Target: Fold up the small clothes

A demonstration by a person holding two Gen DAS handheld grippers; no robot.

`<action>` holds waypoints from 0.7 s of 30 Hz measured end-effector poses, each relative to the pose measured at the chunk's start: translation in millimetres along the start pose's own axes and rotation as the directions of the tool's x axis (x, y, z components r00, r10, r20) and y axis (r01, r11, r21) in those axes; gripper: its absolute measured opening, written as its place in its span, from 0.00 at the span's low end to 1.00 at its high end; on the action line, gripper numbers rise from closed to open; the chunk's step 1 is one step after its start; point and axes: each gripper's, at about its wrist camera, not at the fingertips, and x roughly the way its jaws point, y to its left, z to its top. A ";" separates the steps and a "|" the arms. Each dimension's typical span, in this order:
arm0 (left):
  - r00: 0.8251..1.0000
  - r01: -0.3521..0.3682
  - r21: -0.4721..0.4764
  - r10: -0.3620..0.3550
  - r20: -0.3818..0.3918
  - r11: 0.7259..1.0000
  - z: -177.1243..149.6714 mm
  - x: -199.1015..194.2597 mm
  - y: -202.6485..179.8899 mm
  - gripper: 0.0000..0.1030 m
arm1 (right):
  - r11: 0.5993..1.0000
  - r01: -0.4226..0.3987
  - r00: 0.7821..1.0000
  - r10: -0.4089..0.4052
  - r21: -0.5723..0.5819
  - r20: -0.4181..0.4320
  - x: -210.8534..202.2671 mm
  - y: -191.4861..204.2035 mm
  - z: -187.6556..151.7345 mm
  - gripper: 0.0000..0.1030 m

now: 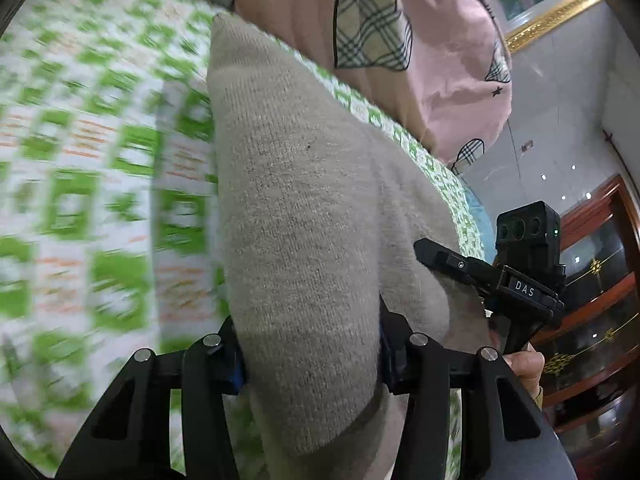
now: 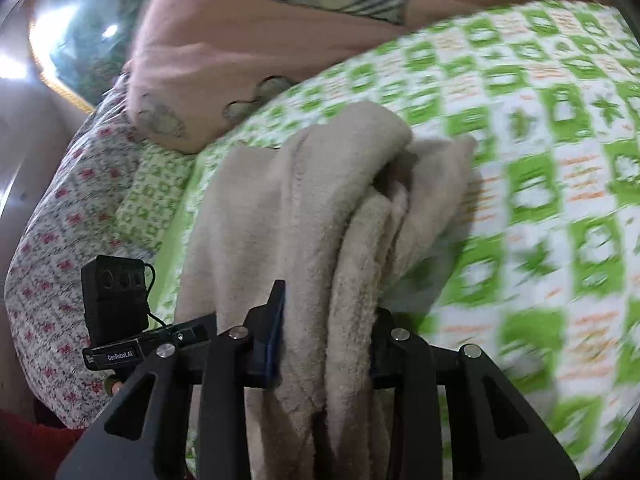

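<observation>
2 hand-held grippers [image 1: 312,356] [image 2: 328,340] around beige garment [image 1: 296,200]

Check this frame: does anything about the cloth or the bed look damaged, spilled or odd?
Nothing stands out. The beige garment is bunched between both tools, left tool and right tool, over the green checked bedcover. Only motion blur.
</observation>
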 end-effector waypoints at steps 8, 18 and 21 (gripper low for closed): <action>0.995 -0.091 0.019 0.090 0.041 0.996 -40.5 -108.1 30.8 0.47 | 0.988 -0.155 0.988 0.155 -0.024 -0.024 47.7 71.4 -45.5 0.32; 0.997 -0.073 -0.071 0.075 0.020 0.995 -93.8 -128.2 101.1 0.54 | 0.992 -0.125 0.986 0.122 -0.013 -0.117 101.3 87.9 -88.2 0.34; 0.999 -0.040 -0.124 0.044 0.031 0.991 -101.3 -130.7 116.6 0.61 | 0.994 -0.111 0.987 0.111 0.007 -0.118 101.4 83.8 -88.0 0.36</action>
